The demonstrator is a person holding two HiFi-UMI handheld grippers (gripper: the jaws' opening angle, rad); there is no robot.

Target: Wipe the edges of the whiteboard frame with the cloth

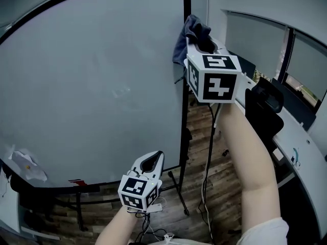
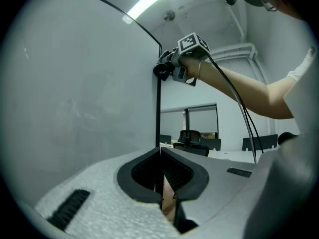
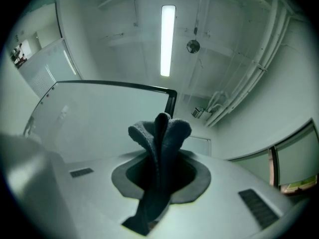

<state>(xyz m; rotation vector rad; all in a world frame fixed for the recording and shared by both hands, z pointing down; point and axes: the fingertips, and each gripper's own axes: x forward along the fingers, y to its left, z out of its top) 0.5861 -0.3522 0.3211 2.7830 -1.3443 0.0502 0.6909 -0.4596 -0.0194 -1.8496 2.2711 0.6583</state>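
**Item 1, whiteboard (image 1: 92, 86).** Large pale board on a floor stand. It has a thin black frame (image 1: 186, 86), whose right vertical edge runs down the middle of the head view. The board surface shows faint smudges.

**Item 2, cloth (image 1: 191, 34).** Dark blue-grey and bunched. It sits on the frame's right vertical edge, close to the top right corner. The right gripper view shows it rising in 2 folds out of the jaws, with a tail hanging down below them.

**Item 3, right gripper (image 1: 207, 46).** Raised high on an outstretched bare forearm, with its marker cube (image 1: 213, 78) facing the head camera. The jaws are clamped on the cloth, which fills the gap between them. A black cable (image 1: 209, 152) hangs from it toward the floor.

**Item 4, left gripper (image 1: 153, 162).** Held low, near the board's bottom right corner and well apart from the cloth. The jaws are closed tip to tip with nothing between them. Its own view looks up along the frame's vertical edge toward the right gripper. Its marker cube (image 1: 138, 192) sits near the wrist.

**Item 5, surroundings.**
- Wood-plank floor (image 1: 196, 131).
- Black stand legs (image 1: 176, 188).
- A crumpled white object (image 1: 25, 165) at the board's lower left.
- A black office chair (image 1: 265, 106) beside a white desk (image 1: 301, 137).
- 1 long ceiling light (image 3: 168, 39).
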